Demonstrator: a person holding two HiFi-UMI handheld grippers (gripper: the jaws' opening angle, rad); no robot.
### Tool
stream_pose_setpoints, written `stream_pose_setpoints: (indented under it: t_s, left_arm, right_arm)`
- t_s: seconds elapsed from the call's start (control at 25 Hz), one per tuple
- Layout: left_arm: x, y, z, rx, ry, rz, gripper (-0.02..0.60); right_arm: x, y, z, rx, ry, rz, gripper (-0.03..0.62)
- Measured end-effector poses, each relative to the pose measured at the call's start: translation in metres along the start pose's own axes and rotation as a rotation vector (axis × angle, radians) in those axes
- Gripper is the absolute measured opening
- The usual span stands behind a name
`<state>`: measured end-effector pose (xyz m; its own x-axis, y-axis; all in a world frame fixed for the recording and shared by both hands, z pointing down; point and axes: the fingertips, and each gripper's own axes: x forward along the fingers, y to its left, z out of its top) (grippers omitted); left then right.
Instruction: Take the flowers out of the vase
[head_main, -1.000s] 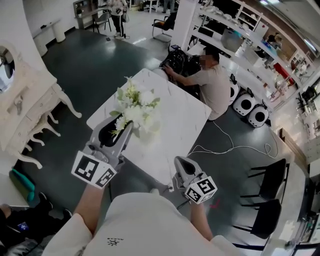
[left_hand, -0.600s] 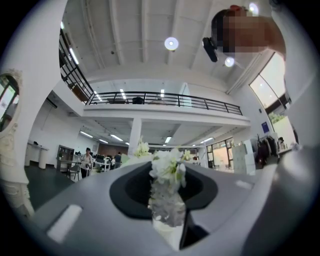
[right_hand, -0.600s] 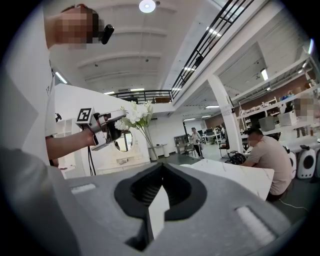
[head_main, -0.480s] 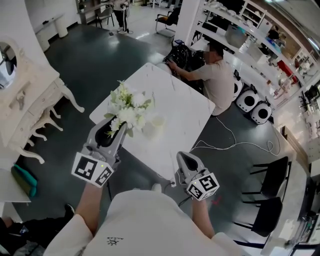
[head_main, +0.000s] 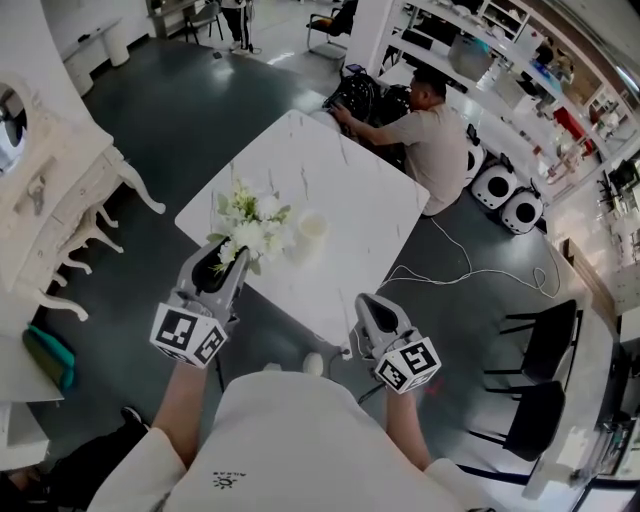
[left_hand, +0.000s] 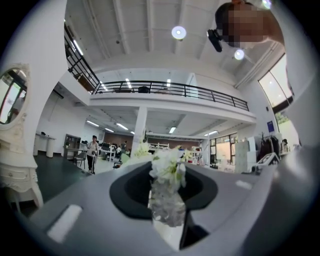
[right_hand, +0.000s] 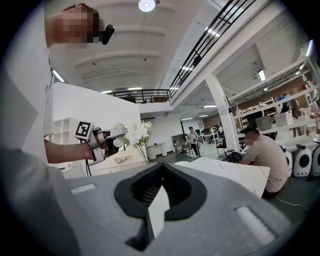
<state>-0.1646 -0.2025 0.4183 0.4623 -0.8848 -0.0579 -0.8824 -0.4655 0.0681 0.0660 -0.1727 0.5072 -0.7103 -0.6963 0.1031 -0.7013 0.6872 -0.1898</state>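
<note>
Several flowers (head_main: 250, 225) clamped in left gripper (head_main: 235, 262), stems blurred, right gripper (head_main: 367, 303) closed, empty.

We are wearing a white short-sleeved shirt (head_main: 290, 440) with small dark print on its front, and our grey left gripper (head_main: 234, 264) and right gripper (head_main: 366, 306) are each bearing a cube with black-and-white square markers.

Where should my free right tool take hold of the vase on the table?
Grip the vase across its round side wall, bringing the right tool in level from the near table edge. It stands upright, mouth up, and the flowers, held in the left tool, probably leave that side clear.
</note>
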Motion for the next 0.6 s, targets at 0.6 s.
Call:
stream_pose_setpoints:
  t_s: [0.6]
  left_arm:
    - [-0.011, 0.0, -0.066, -0.013, 0.122, 0.029, 0.11]
  right_arm:
    - [-0.01, -0.002, -0.009, 0.017, 0.008, -0.015, 0.0]
